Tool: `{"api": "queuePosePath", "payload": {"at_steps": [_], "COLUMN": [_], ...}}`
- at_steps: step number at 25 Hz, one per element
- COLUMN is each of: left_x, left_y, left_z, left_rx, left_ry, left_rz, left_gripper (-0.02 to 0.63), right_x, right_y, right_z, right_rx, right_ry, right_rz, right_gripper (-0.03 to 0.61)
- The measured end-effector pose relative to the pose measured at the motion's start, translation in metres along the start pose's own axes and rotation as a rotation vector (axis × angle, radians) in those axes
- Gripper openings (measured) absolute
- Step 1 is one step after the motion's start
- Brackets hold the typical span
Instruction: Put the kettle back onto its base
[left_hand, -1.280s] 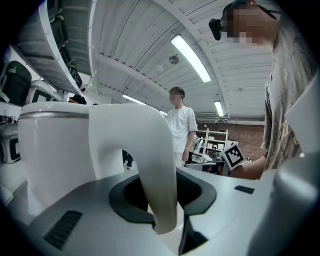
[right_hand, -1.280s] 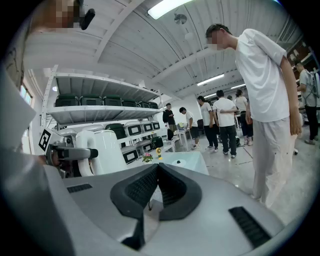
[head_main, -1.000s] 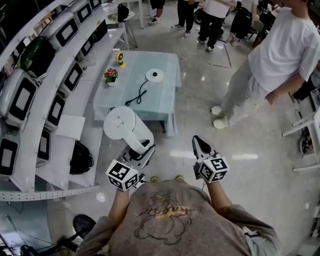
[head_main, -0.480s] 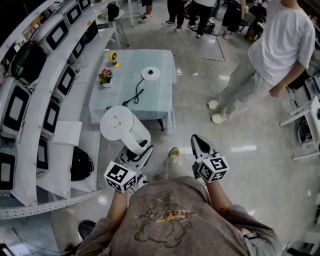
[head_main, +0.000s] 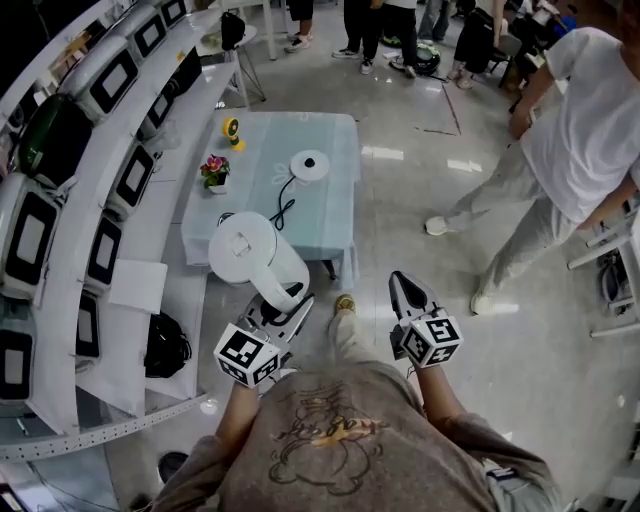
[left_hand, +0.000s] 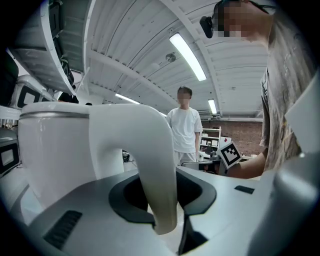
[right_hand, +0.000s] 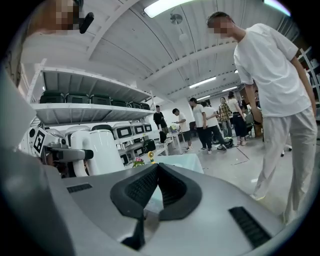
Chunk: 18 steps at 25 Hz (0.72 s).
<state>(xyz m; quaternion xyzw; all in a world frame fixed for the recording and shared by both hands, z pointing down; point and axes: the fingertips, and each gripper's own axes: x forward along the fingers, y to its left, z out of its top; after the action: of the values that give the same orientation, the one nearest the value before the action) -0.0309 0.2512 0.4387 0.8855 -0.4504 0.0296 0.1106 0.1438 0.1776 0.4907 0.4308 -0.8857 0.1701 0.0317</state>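
change since earlier: the kettle is carried a little closer to the table; a shoe is now stepped forward between the two grippers, and the bystander in white is shifted toward the right edge of the head view.
left gripper: clamped on the kettle's handle; in the left gripper view the white handle is seen pinched upright between the dark pads.
right gripper: jaws brought together, nothing held between them; it is kept level beside the left one, apart from the kettle.
kettle position: held in the air above the floor, upright, lid up, at the near-left corner of the table, not yet over the tabletop.
base: a white disc lying flat on the far half of the table, its black cord trailing toward the near edge; nothing is stacked on it.
deciding relation: the base lies ahead of the kettle and slightly to its right, well apart, with the cord and bare tablecloth between them.
kettle axis: vertical, which is judged to suit a straight lowering onto the base's centre once it is above it.
nearer hand: the left, which already bears the load; the right is judged unneeded.
side hazard: a flower pot stands left of the base, near the likely path.
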Motion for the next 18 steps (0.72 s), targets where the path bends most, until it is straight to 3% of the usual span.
{"api": "queuePosePath", "payload": {"at_steps": [18], "left_x": [0.145], "left_y": [0.129], "left_z": [0.061], "left_rx": [-0.012], "left_ry": [-0.015], "left_rz": [0.113], "left_gripper": [0.126], "right_x": [0.177], "right_y": [-0.103], "right_z": [0.076], "right_rx": [0.002], "right_ry": [0.034], "right_rz": [0.087], "right_gripper": [0.000]}}
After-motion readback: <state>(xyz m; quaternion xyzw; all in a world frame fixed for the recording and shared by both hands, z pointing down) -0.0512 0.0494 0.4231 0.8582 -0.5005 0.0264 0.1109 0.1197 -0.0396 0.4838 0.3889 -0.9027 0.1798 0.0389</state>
